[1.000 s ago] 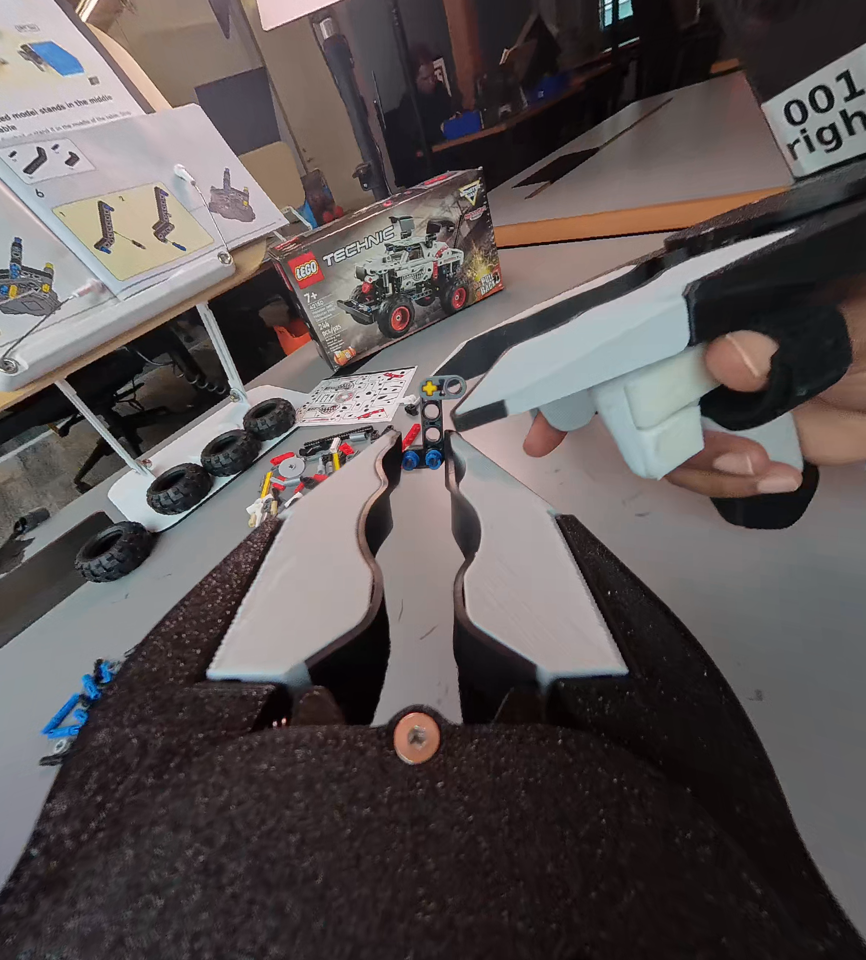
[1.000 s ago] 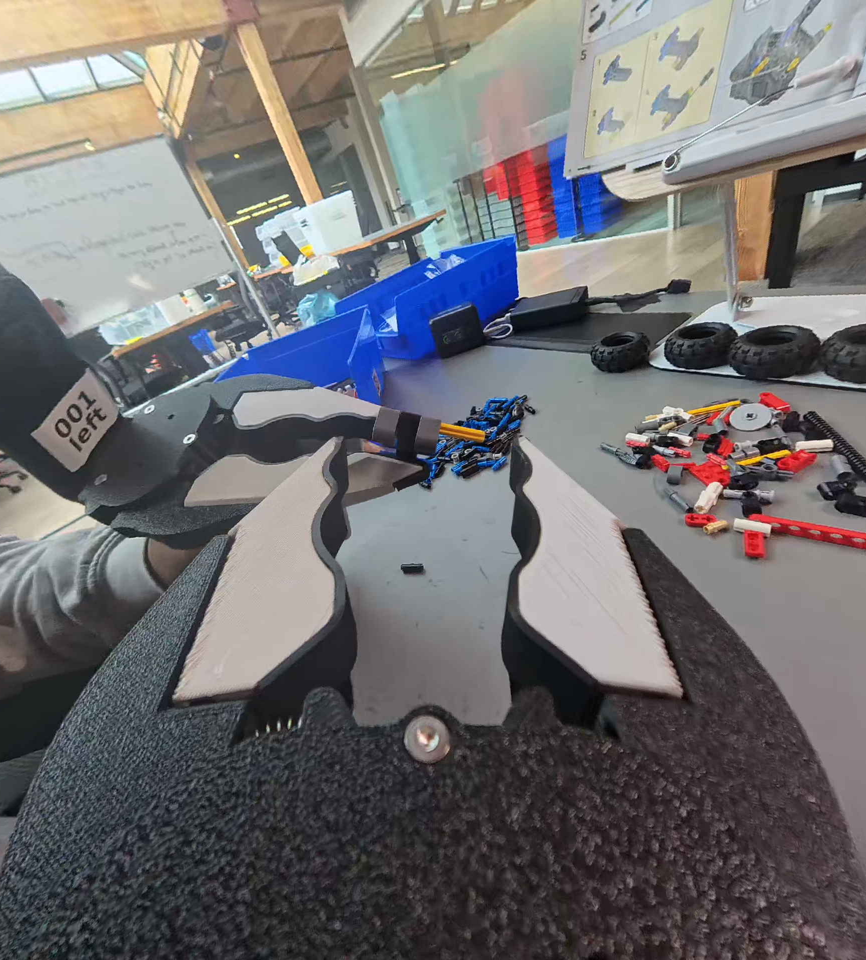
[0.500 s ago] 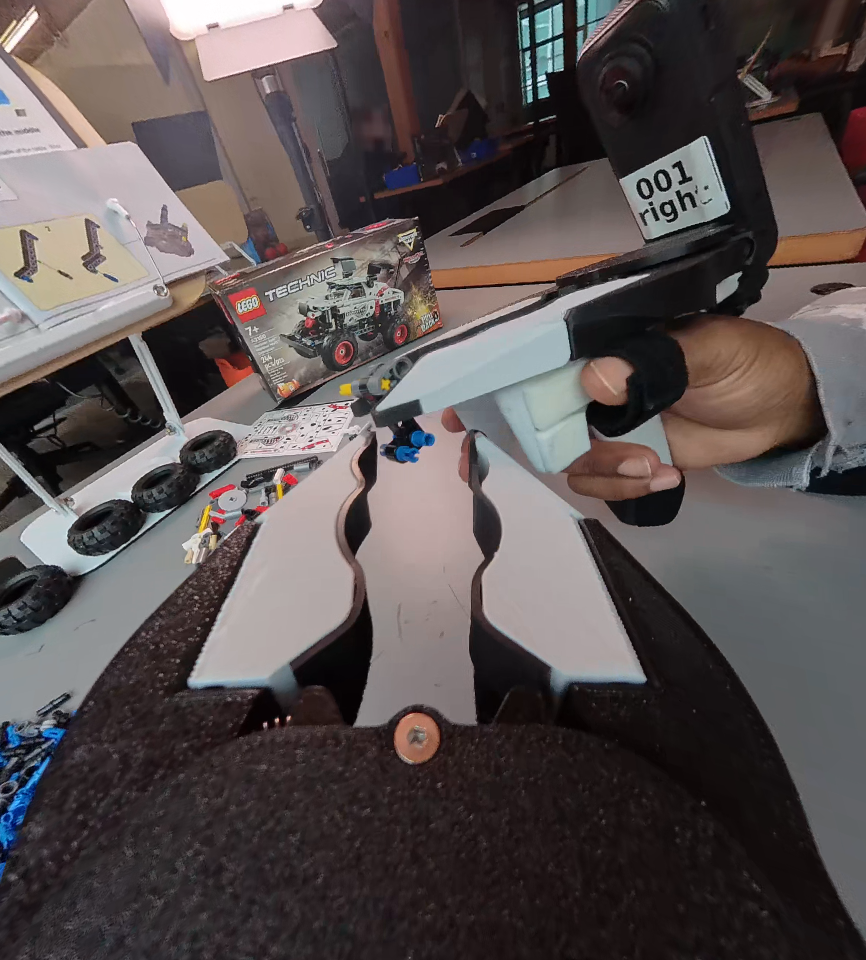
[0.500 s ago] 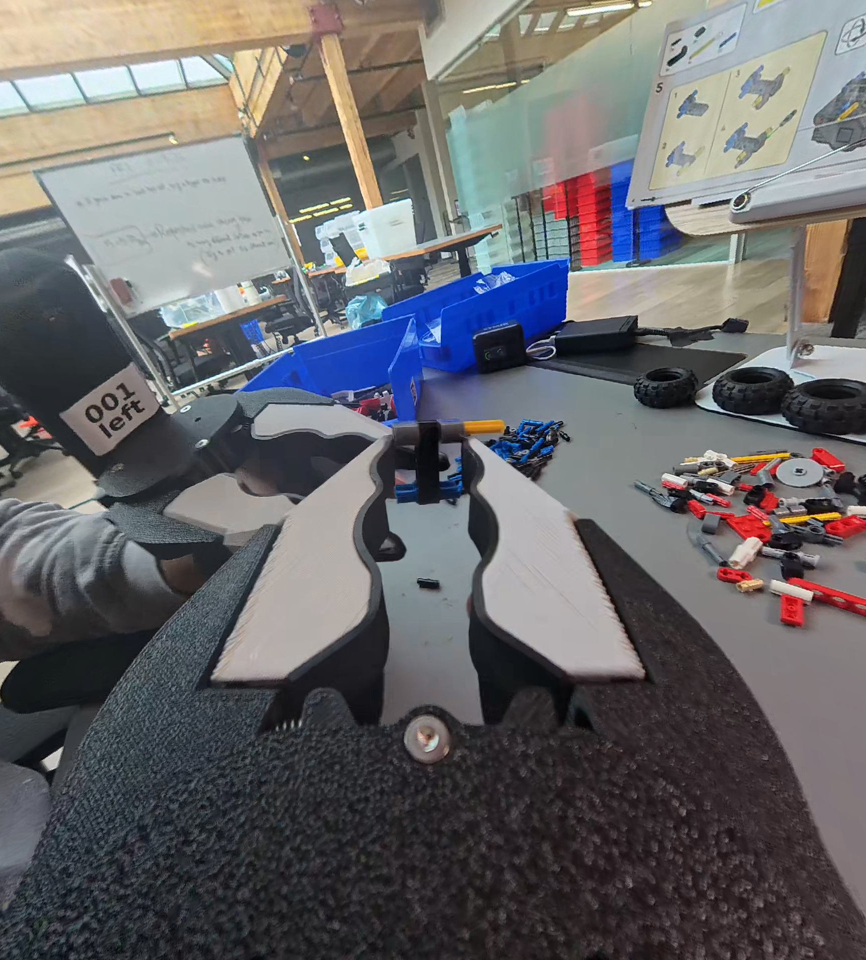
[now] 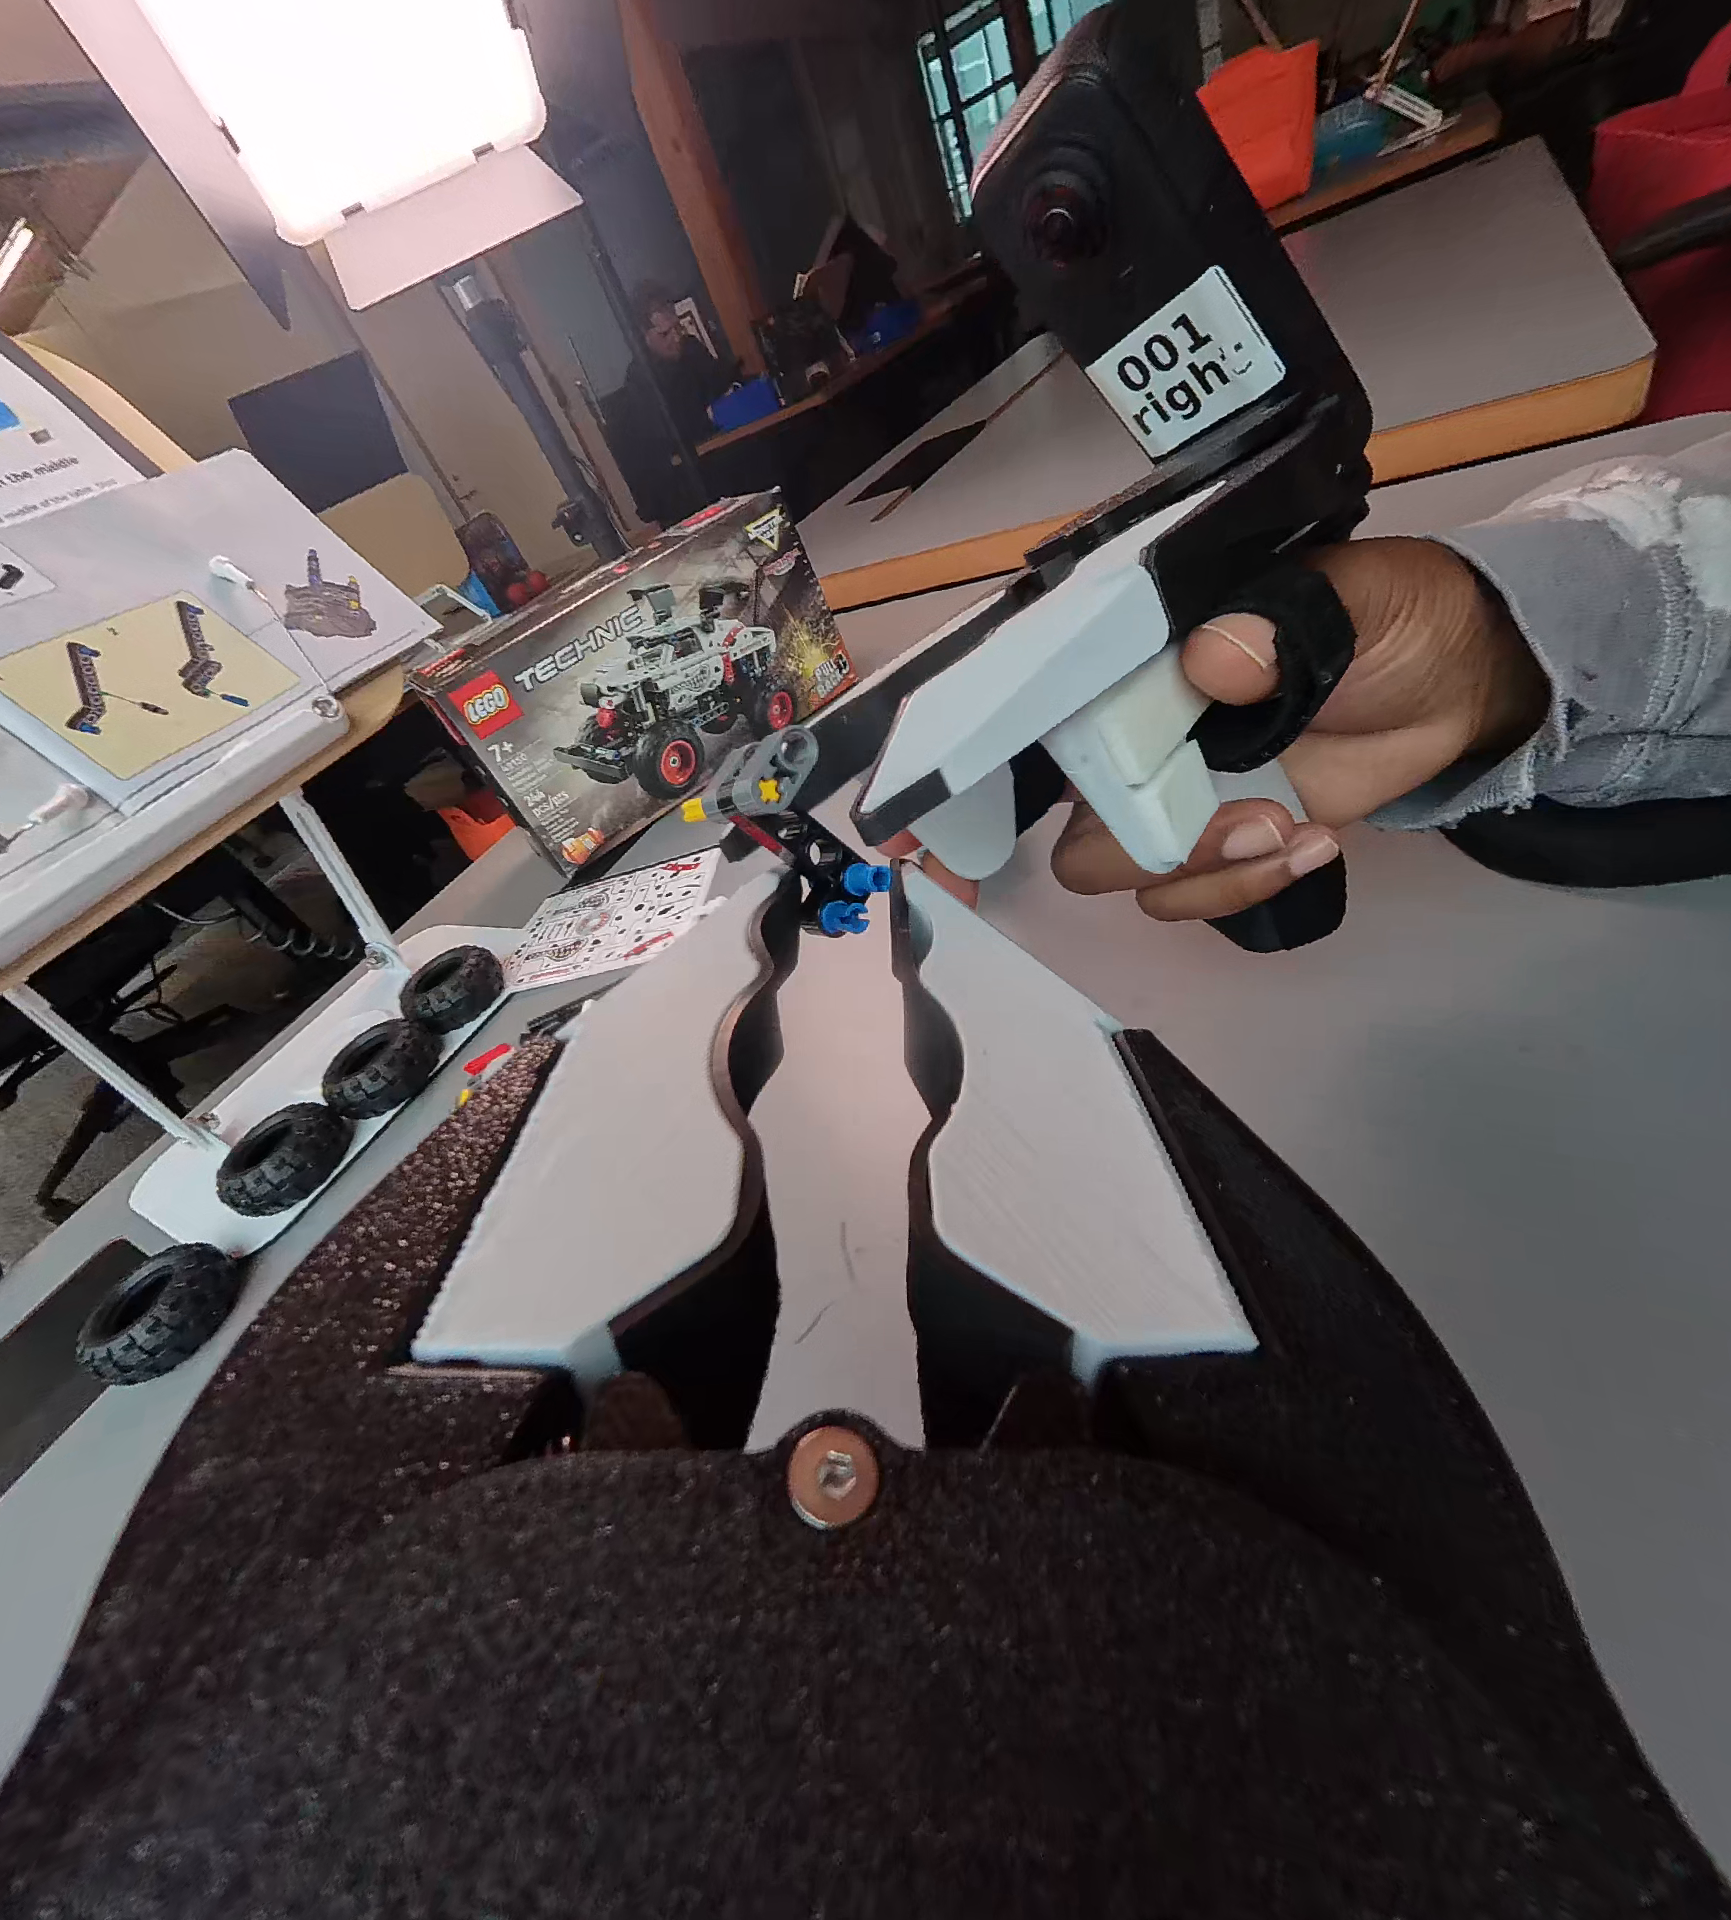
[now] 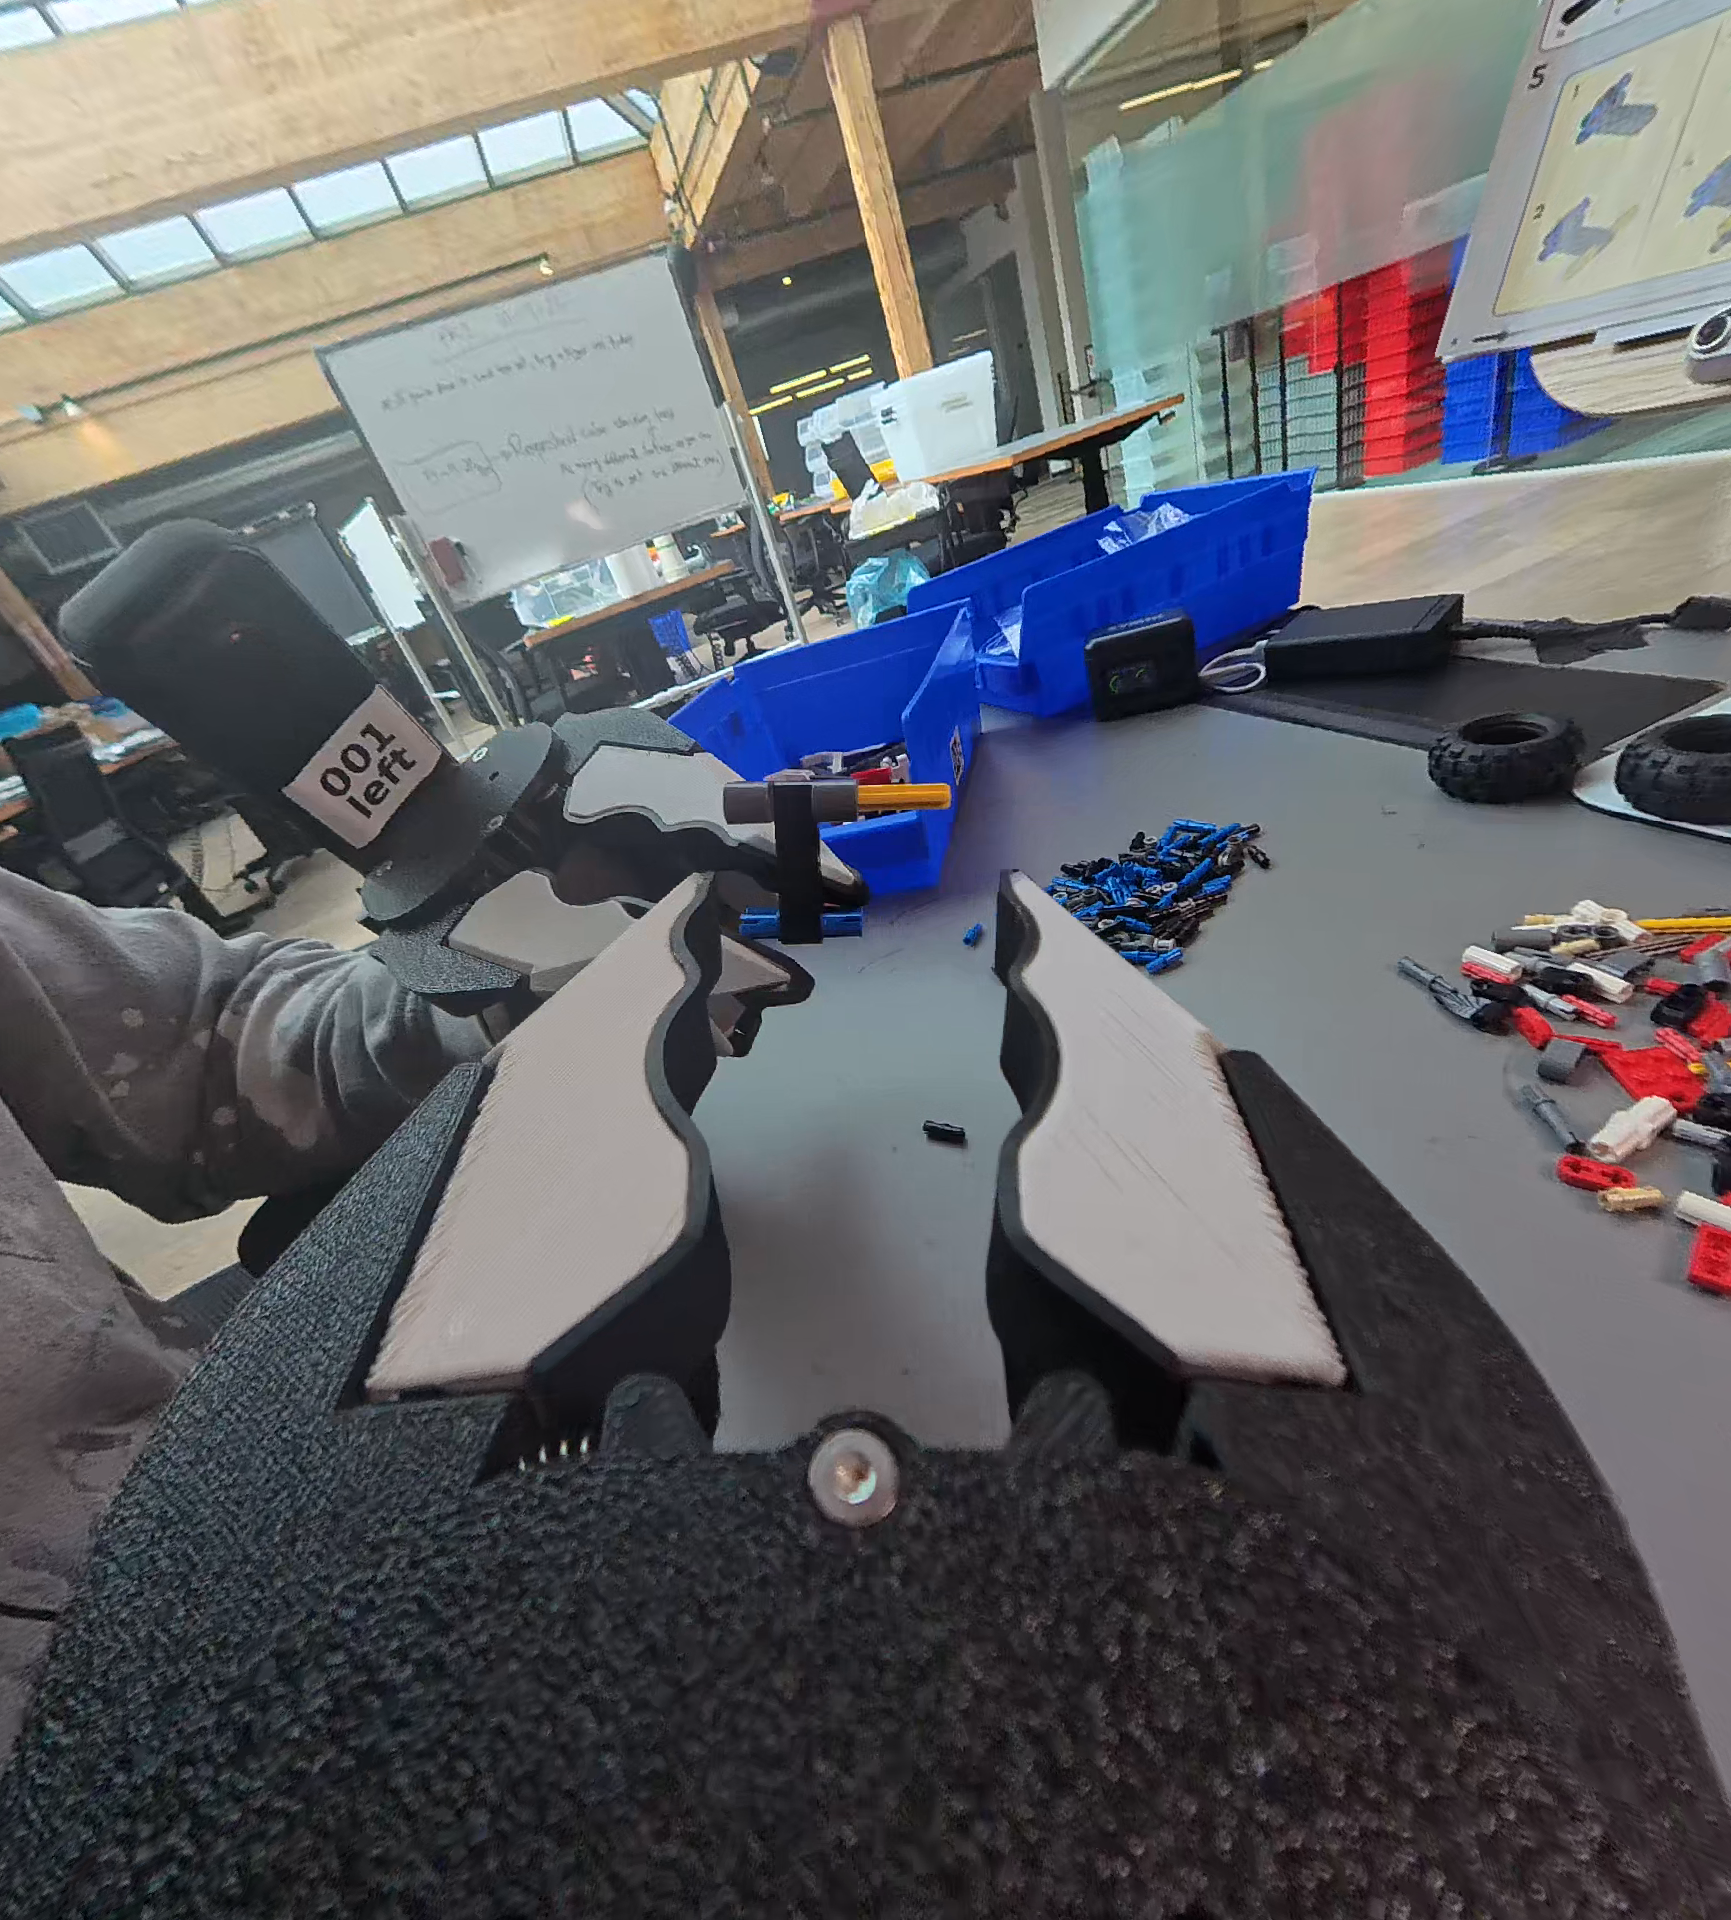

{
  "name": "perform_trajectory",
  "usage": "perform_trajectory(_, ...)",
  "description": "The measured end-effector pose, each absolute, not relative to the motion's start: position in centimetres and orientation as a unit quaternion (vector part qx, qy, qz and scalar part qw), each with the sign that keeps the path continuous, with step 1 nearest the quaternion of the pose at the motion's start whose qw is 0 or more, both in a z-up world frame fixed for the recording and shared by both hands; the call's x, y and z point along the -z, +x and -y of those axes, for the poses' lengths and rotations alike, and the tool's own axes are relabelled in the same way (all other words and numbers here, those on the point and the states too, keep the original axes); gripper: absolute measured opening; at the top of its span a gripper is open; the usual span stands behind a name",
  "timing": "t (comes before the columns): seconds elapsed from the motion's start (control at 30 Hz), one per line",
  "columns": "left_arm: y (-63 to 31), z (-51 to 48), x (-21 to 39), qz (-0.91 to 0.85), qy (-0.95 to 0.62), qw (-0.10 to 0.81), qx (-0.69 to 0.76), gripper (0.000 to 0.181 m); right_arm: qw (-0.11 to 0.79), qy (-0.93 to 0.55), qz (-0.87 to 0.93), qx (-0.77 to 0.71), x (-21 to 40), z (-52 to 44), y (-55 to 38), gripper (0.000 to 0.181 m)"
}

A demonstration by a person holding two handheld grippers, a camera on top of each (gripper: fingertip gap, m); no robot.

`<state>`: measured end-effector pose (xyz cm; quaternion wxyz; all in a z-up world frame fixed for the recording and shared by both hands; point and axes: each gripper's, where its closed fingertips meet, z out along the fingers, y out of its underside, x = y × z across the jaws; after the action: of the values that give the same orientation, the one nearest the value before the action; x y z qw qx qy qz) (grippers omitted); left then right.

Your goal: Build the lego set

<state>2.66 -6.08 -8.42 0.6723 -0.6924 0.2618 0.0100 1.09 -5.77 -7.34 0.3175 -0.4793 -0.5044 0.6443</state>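
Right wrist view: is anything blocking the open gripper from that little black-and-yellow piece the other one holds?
Nothing visible does. The black-and-yellow piece sits in the left gripper, just ahead of the open right gripper. Only a loose black pin lies on the table below, between its fingers.

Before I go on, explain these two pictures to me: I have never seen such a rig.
There is no robot. A person holds a two-finger gripper in each hand, and a camera on each looks forward along its fingers. One picture is from the left gripper, the other from the right gripper. The left gripper pinches a small lego assembly, a black beam with blue pins and a yellow axle, above the grey table. The right gripper is open and holds nothing. On the table lie a pile of blue and black pins, mixed loose pieces, black tyres and the set's box.
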Motion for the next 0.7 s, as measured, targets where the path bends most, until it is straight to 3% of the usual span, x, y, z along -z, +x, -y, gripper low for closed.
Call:
perform_trajectory(0.03, 2.9, 6.1, 8.5, -0.264, -0.695, 0.668, 0.001, 0.017, 0.323, -0.477, 0.504, -0.643, 7.2, 5.8, 1.1, 0.055)
perform_trajectory(0.1, 3.5, 6.3, 8.7, -0.271, -0.696, 0.664, 0.021, 0.017, 0.329, -0.471, 0.512, -0.638, 7.1, 6.1, 0.9, 0.055)
perform_trajectory(0.3, 4.3, 6.8, 8.7, -0.276, -0.700, 0.655, 0.068, 0.017, 0.316, -0.449, 0.540, -0.638, 7.6, 7.5, 1.2, 0.031)
perform_trajectory(0.5, 4.4, 6.9, 8.7, -0.273, -0.705, 0.649, 0.086, 0.017, 0.349, -0.474, 0.540, -0.602, 7.8, 6.2, 0.8, 0.056)
perform_trajectory(0.7, 4.4, 7.0, 9.1, -0.276, -0.717, 0.630, 0.111, 0.017, 0.355, -0.459, 0.551, -0.600, 7.9, 6.8, 1.0, 0.043)
